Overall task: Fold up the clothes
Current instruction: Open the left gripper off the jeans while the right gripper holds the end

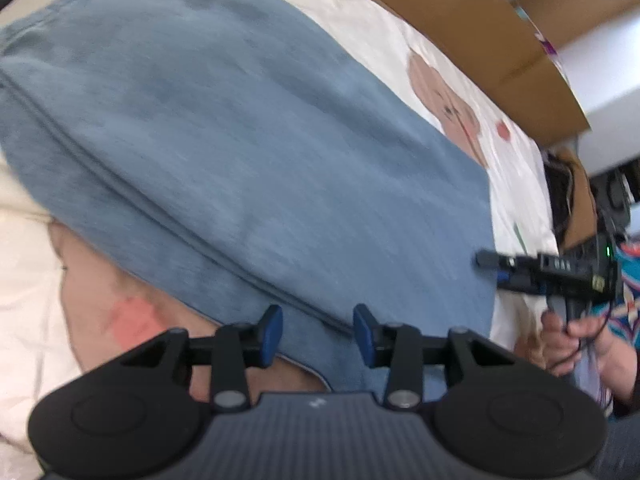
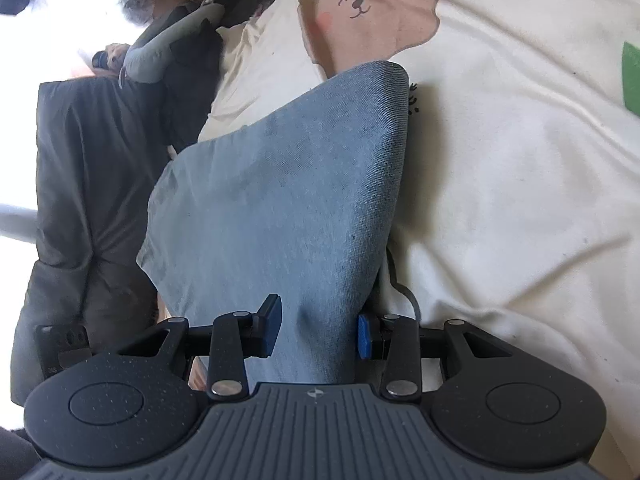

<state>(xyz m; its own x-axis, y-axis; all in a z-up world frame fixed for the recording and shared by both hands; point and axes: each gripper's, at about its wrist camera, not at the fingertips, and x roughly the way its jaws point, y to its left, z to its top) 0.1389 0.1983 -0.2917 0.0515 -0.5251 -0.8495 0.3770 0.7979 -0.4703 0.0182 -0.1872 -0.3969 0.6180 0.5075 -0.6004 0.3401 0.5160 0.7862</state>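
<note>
A blue denim garment [image 1: 240, 140] lies folded on a cream bedsheet [image 1: 24, 280] printed with bears. My left gripper [image 1: 318, 330] hovers over the garment's near edge, open, its blue pads [image 1: 272, 330] apart and not pressing the cloth. In the right wrist view a corner of the same garment [image 2: 288, 200] stands raised off the sheet and casts a shadow. It runs down between the pads of my right gripper [image 2: 318, 330], which is shut on it. From the left wrist view the right gripper [image 1: 486, 260] shows at the garment's right edge, held by a hand [image 1: 568, 340].
A cardboard box [image 1: 460, 20] borders the bed's far side. A dark garment [image 2: 80, 160] and a grey strap [image 2: 168, 44] lie off the bed's left edge. The sheet [image 2: 520, 200] stretches bare to the right, with a bear print [image 2: 368, 4] beyond the garment.
</note>
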